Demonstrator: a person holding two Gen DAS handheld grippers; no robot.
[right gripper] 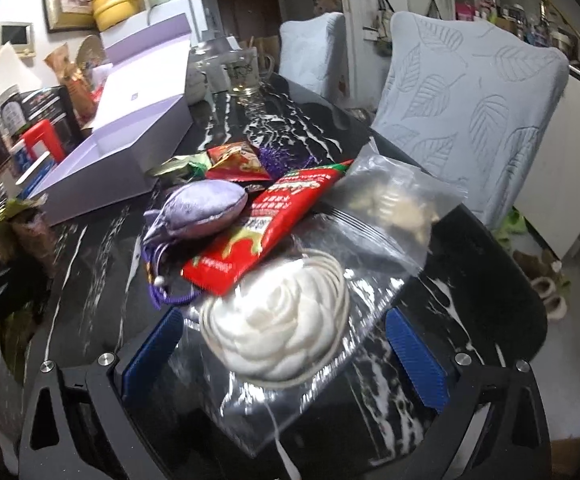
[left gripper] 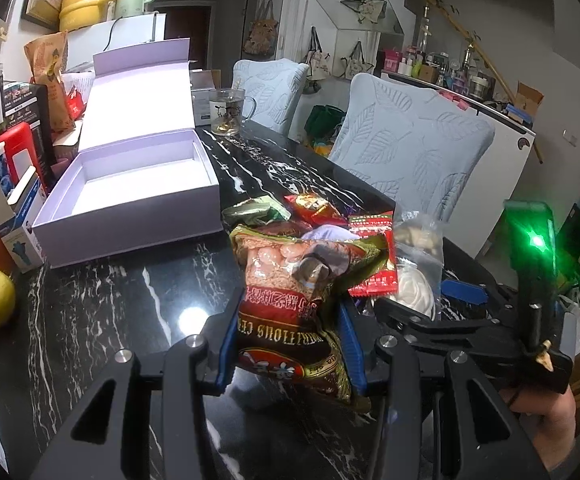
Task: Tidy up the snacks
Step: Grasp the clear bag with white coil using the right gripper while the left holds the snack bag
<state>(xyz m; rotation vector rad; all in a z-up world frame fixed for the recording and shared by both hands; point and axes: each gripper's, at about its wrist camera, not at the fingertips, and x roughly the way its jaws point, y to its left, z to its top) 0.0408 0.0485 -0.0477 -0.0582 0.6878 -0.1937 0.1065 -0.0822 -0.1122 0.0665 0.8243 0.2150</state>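
The cereal packet (left gripper: 290,304), pinched in the left claw (left gripper: 287,344), should travel level into the open white box (left gripper: 129,196) while the right claw (right gripper: 285,344) waits wide open, empty, around the clear bag (right gripper: 330,280).

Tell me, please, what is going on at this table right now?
A person with a gripper in each hand is sorting snacks on a black marble table. The left gripper is shut on a cereal packet, held above the tabletop. The right gripper stands wide open around a clear bag with a white flower-shaped item, not gripping it. The open white box behind holds nothing yet; other packets lie in a pile nearby.
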